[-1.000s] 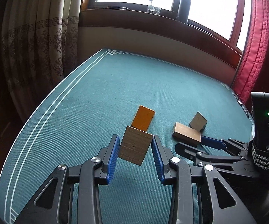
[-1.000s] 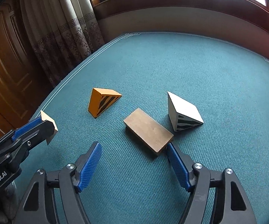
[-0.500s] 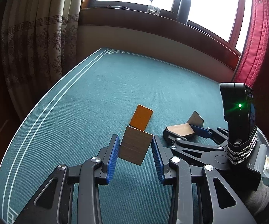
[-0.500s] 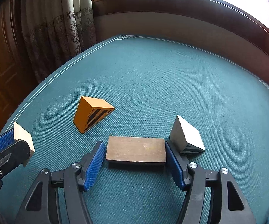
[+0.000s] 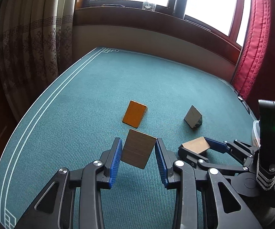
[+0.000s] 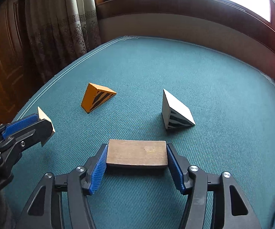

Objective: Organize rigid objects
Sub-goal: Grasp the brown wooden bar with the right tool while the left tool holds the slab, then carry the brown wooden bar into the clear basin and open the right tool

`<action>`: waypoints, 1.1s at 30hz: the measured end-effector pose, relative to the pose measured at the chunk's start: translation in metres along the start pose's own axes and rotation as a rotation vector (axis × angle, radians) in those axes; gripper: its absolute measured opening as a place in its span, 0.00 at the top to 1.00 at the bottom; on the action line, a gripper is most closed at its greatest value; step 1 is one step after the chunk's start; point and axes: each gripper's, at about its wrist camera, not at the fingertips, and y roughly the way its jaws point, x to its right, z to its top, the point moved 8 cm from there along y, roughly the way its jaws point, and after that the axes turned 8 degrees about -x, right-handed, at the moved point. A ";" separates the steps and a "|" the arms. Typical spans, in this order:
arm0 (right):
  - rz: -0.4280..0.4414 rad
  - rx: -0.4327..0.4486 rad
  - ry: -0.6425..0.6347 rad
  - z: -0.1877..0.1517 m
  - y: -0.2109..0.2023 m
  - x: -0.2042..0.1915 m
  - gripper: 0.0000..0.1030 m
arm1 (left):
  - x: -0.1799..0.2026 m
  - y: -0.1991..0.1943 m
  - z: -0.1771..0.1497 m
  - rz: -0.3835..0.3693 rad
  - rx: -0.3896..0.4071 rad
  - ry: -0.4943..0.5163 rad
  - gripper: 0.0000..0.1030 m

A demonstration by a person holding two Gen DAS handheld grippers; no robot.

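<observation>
Grippers (image 5: 138, 153) (image 6: 136, 157) clamp blocks (image 5: 137, 153) (image 6: 136, 152); undersides probably airborne.

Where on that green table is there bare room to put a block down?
The wide stretch of green cloth between the orange wedge, the white wedge and the window wall is bare. The near edge is crowded: both grippers hold wooden blocks there.

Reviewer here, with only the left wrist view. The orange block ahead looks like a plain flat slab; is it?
Observer: No. The right wrist view shows an orange wedge with black stripes on its triangular face.
Operator: And the grey piece to its right?
Observer: That is a white wedge, also black-striped on its triangular face.
Operator: How does the right gripper hold its block?
Observer: The right gripper has its pads pressed on the short ends of the brown rectangular block.
</observation>
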 end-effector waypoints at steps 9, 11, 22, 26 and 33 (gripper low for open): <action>0.033 0.006 0.047 -0.024 -0.022 0.010 0.39 | 0.025 0.001 -0.007 -0.007 -0.012 0.052 0.65; 0.039 0.013 0.068 -0.027 -0.026 0.013 0.39 | 0.030 0.002 -0.008 -0.009 -0.017 0.062 0.65; -0.001 0.072 0.086 -0.047 -0.059 0.041 0.39 | 0.055 0.002 -0.016 -0.022 -0.031 0.110 0.65; -0.016 0.095 0.110 -0.051 -0.070 0.055 0.39 | 0.065 0.002 -0.019 -0.029 -0.035 0.128 0.65; -0.051 0.149 0.164 -0.059 -0.096 0.086 0.39 | 0.082 0.002 -0.022 -0.044 -0.042 0.160 0.65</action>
